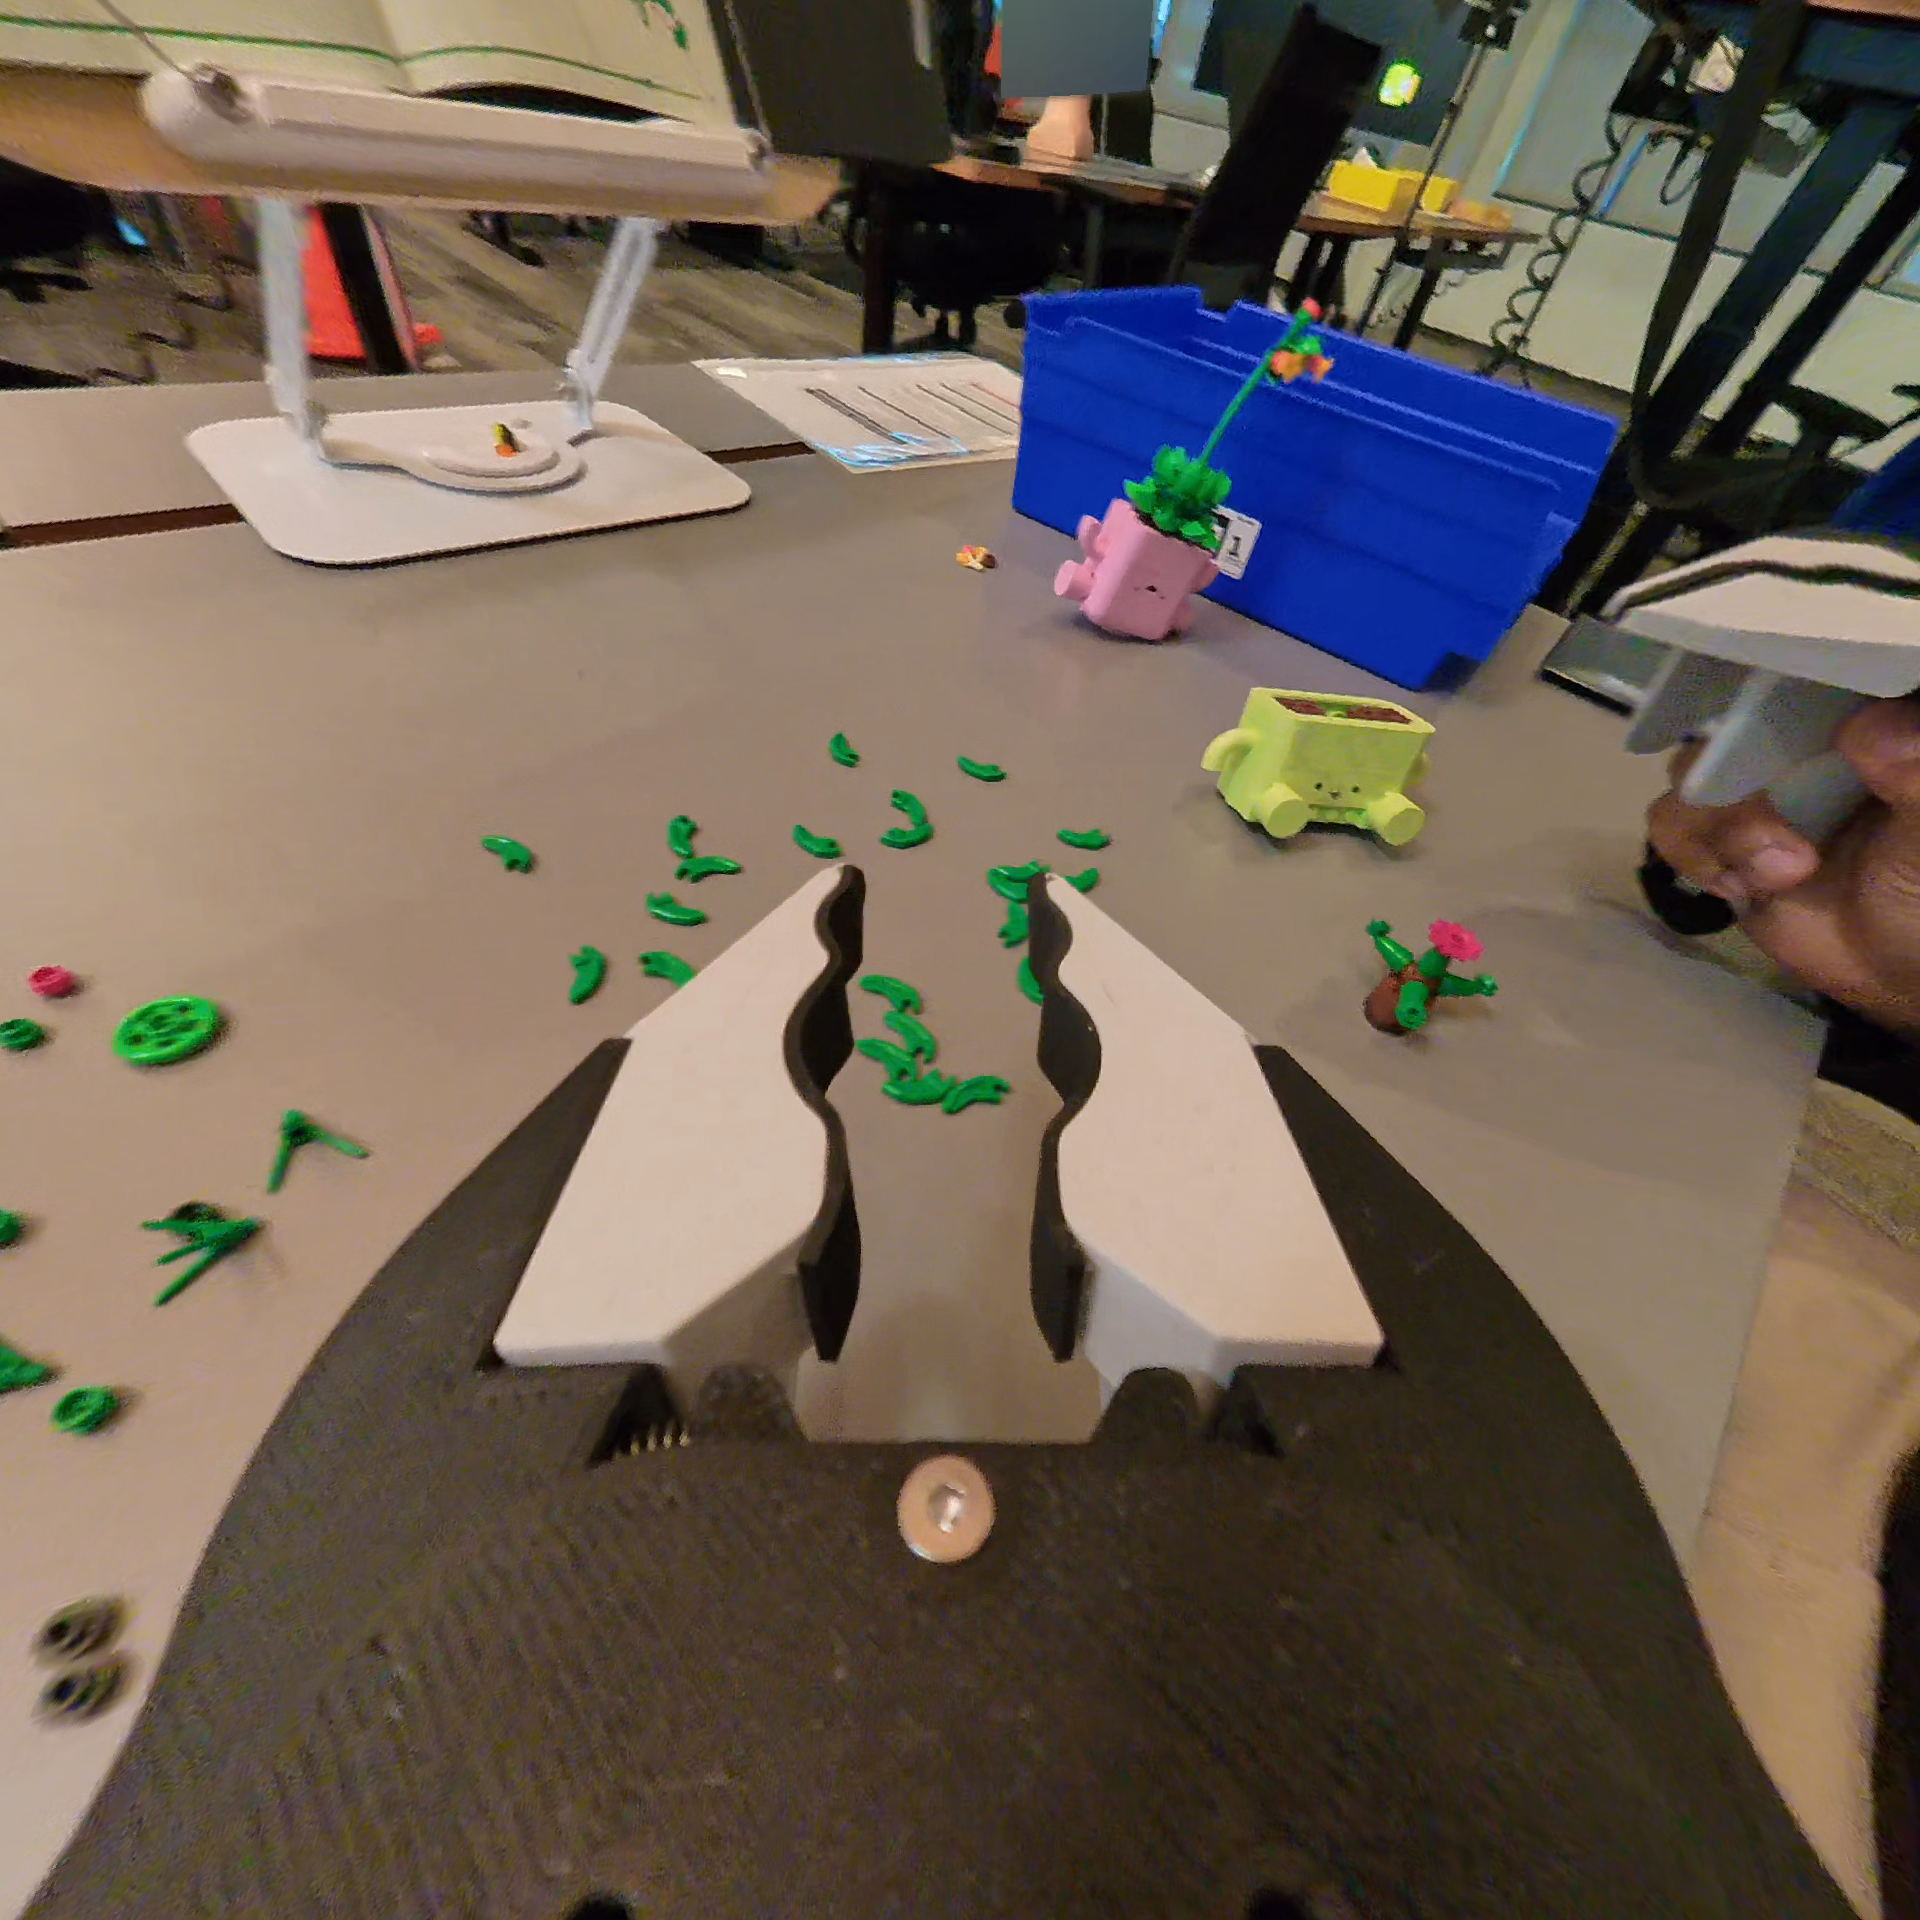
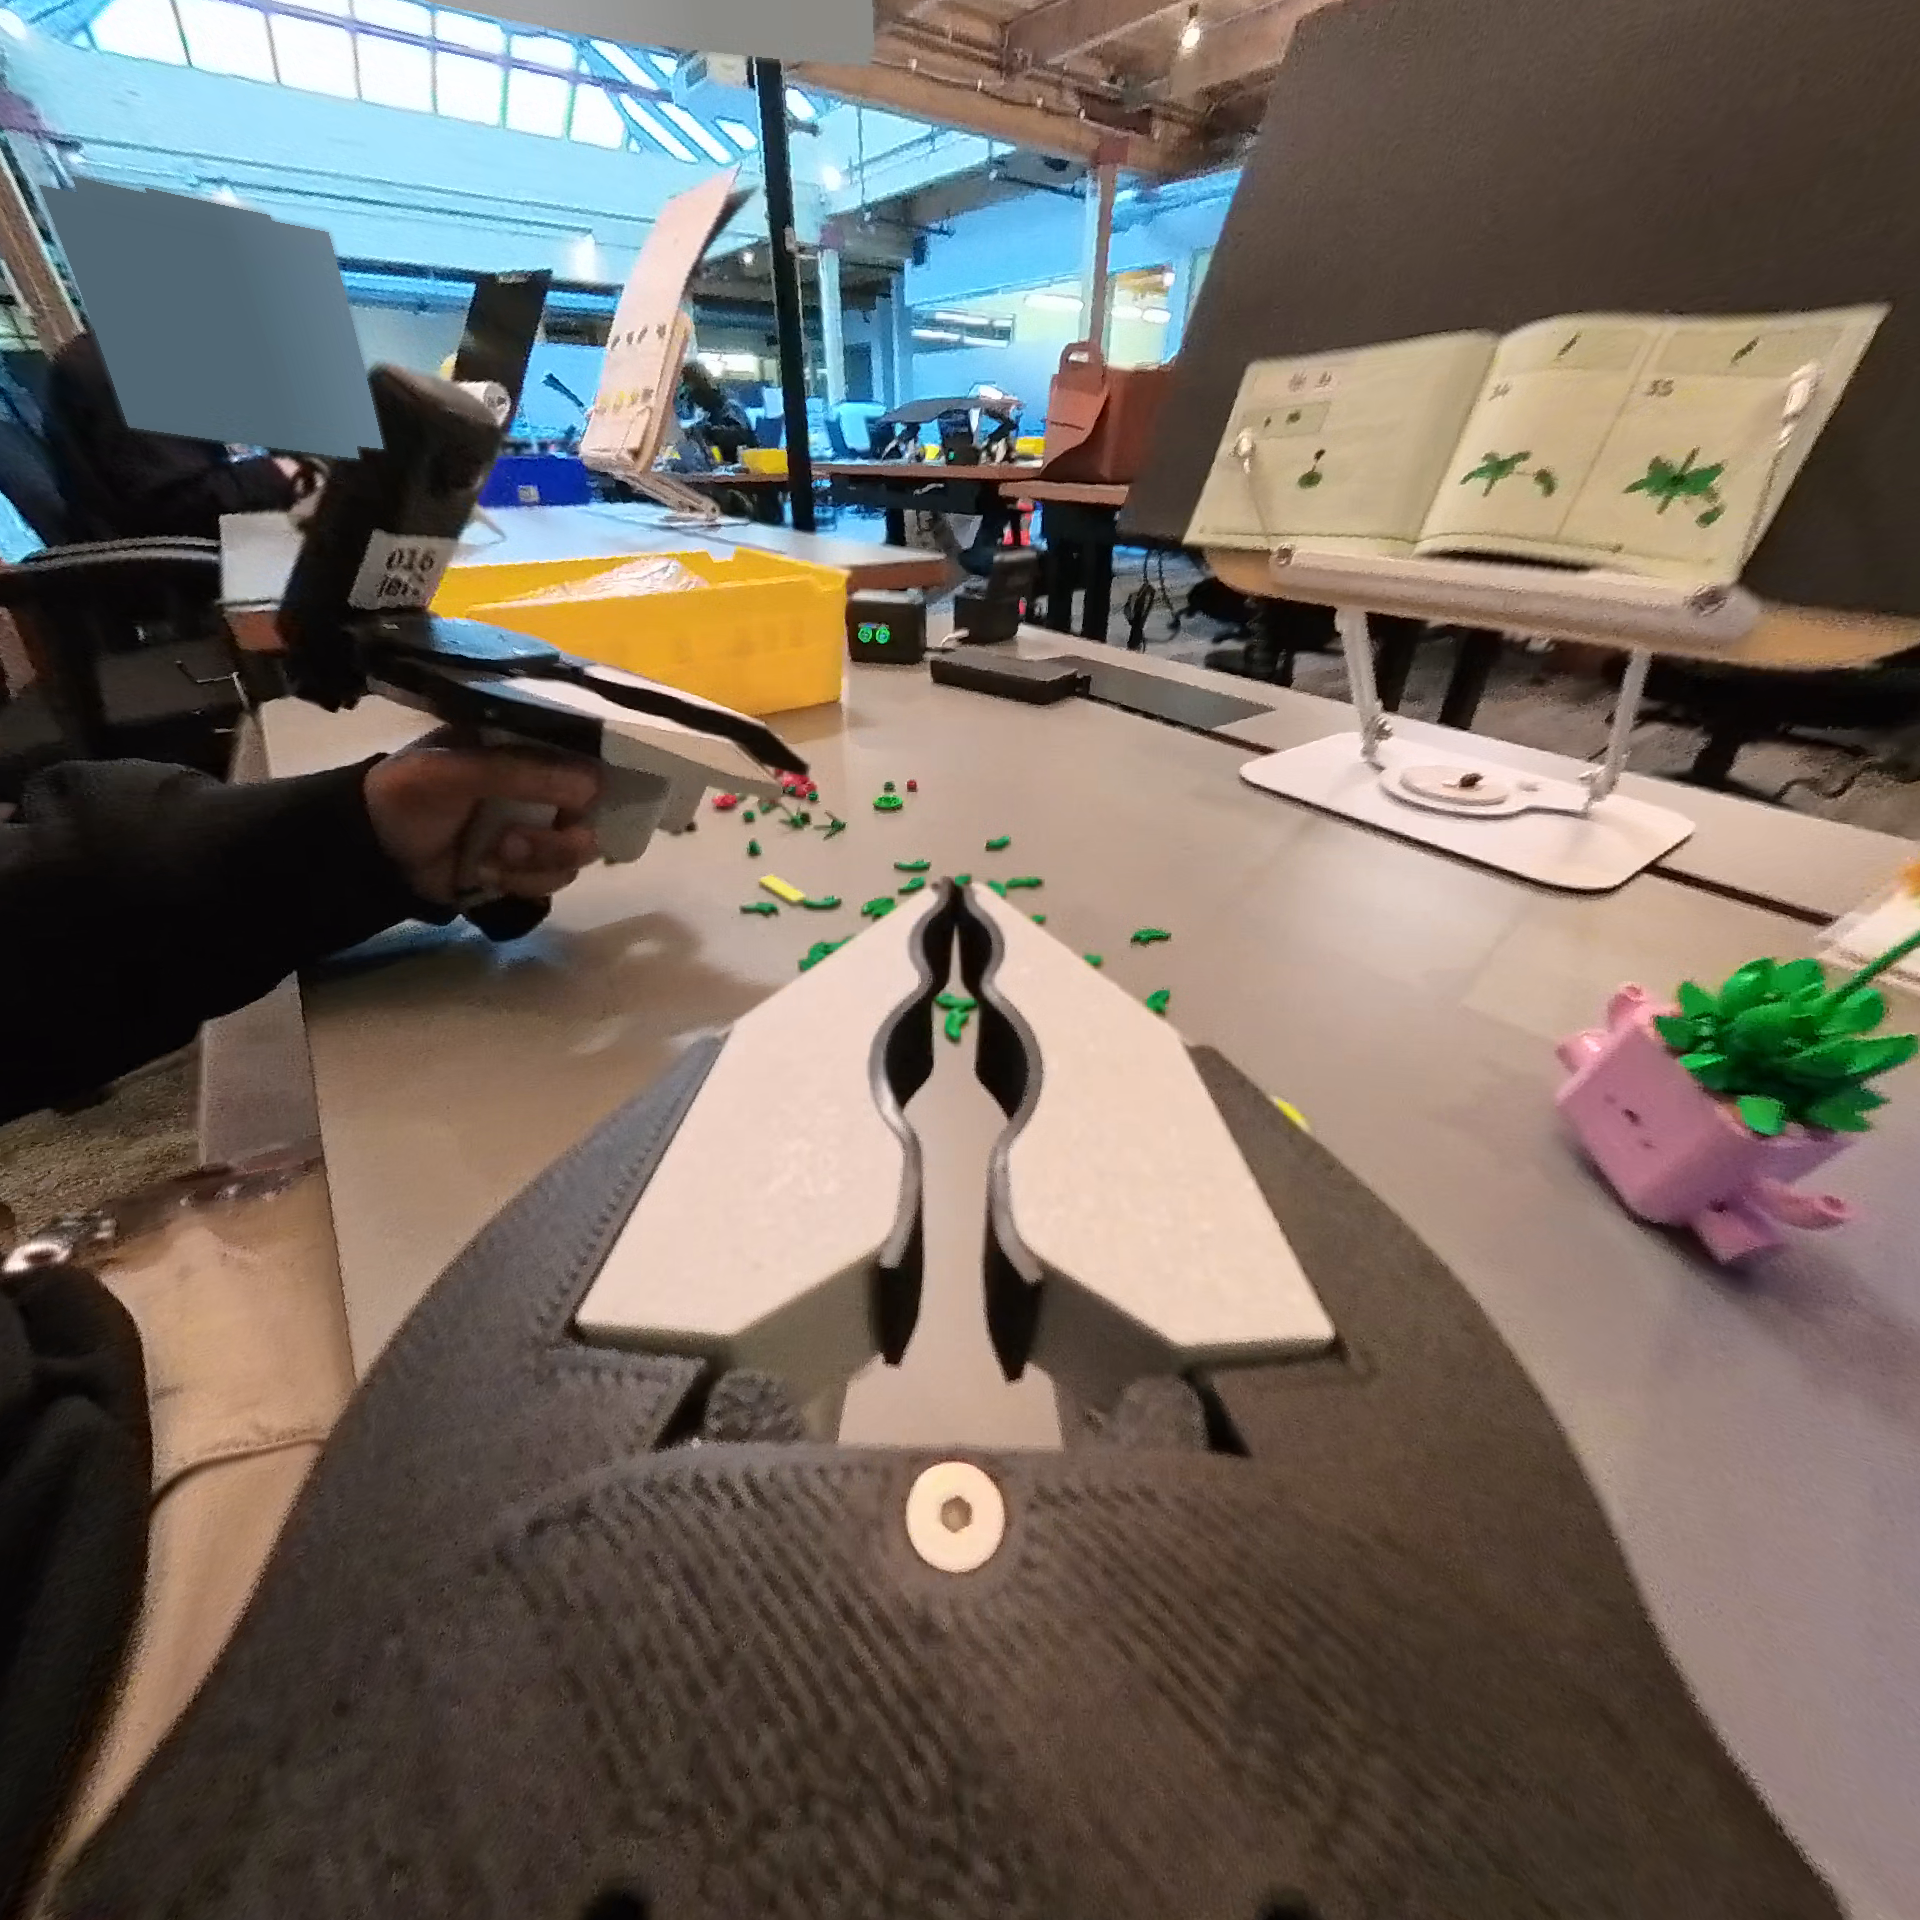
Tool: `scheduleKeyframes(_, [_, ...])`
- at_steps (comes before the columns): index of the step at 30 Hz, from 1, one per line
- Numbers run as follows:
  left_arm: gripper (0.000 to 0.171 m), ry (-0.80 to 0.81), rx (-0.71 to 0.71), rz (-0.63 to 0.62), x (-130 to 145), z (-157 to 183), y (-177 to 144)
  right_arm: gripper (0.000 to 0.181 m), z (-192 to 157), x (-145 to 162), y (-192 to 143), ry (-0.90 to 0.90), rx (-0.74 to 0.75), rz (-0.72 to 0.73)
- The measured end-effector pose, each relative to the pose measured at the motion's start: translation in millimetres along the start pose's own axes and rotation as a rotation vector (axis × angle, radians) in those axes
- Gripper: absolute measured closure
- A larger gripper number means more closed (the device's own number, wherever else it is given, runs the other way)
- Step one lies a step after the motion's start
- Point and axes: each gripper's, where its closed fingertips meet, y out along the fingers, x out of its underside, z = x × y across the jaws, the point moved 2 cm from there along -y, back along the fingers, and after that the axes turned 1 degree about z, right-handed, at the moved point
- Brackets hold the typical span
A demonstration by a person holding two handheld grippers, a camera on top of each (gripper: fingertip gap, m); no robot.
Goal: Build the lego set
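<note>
1. We see our left gripper (image 1: pixel 945 883) with its jaws spread and nothing between them, hanging above a scatter of small green leaf pieces (image 1: pixel 914 1049) on the grey table (image 1: pixel 312 727).
2. Our right gripper (image 2: pixel 954 885) has its fingertips pressed together; we cannot make out any piece pinched there.
3. The lego set lies in parts. A pink pot figure (image 1: pixel 1138 577) with stubby arms and a tiny face stands tilted just in front of a blue bin (image 1: pixel 1351 520); a cluster of green leaves fills its top and a thin green stem rises to small red and orange blossoms.
4. Nearer to us sits a lime-green pot figure (image 1: pixel 1320 758) with a smiling face and brown filling on top.
5. To its right front lies a small cactus piece (image 1: pixel 1423 977) on its side, brown at the base, with green arms and a pink flower.
6. On the left we see green round pieces (image 1: pixel 166 1029), a small pink piece (image 1: pixel 52 980) and spiky green fronds (image 1: pixel 203 1242).
7. An open instruction booklet (image 2: pixel 1538 447) rests on a white stand (image 2: pixel 1465 800) at the table's far side.
</note>
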Motion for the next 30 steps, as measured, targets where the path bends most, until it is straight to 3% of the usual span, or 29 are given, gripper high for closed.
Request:
scheduleKeyframes(7, [0.147,0.004,0.045,-0.087,14,20,12,0.170,5,12,10,0.087,-0.064,-0.017])
scheduleKeyframes(11, [0.150,0.032,0.102,-0.263,35,30,24,0.169,9,10,7,0.125,-0.070,0.006])
scheduleKeyframes(15, [0.151,0.020,0.045,-0.388,50,23,34,0.169,8,10,7,0.125,-0.075,0.007])
scheduleKeyframes(18, [0.153,0.035,-0.009,-0.410,51,19,43,0.170,5,12,8,0.105,-0.071,-0.002])
scheduleKeyframes(24, [0.151,0.005,0.045,-0.502,59,23,64,0.171,1,14,9,0.064,-0.058,-0.022])
scheduleKeyframes(26, [0.162,0.005,0.042,-0.512,60,22,67,0.171,1,15,10,0.067,-0.060,-0.025])
scheduleKeyframes(30, [0.163,0.017,0.041,-0.510,59,23,67,0.171,2,13,8,0.087,-0.059,-0.008])
